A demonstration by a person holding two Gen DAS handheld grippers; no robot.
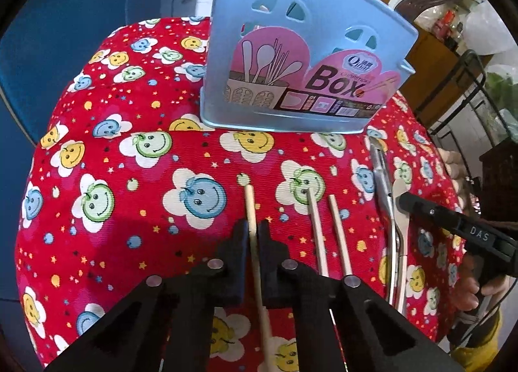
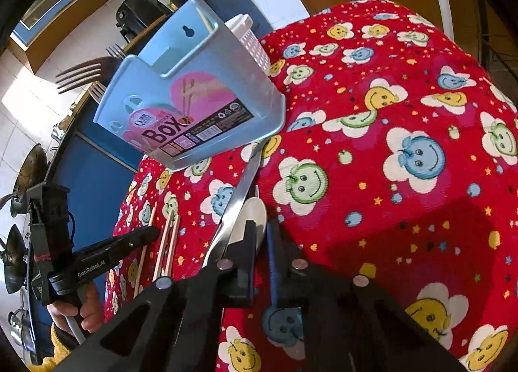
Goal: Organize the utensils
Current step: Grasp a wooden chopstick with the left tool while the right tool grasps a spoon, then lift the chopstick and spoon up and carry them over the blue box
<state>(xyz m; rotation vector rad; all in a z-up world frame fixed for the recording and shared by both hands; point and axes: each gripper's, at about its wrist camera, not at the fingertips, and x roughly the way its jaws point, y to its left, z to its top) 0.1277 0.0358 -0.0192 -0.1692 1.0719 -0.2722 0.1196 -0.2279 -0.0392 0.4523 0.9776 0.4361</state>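
Both grippers had picked utensils from the red cloth.
Left view: left gripper [image 1: 254,239] jaws were closed on a chopstick [image 1: 250,207], box [image 1: 301,58] behind it.
Right view: right gripper [image 2: 260,236] jaws were closed on the spoon [image 2: 251,219]; next, probably lifting both into the box [image 2: 194,106].
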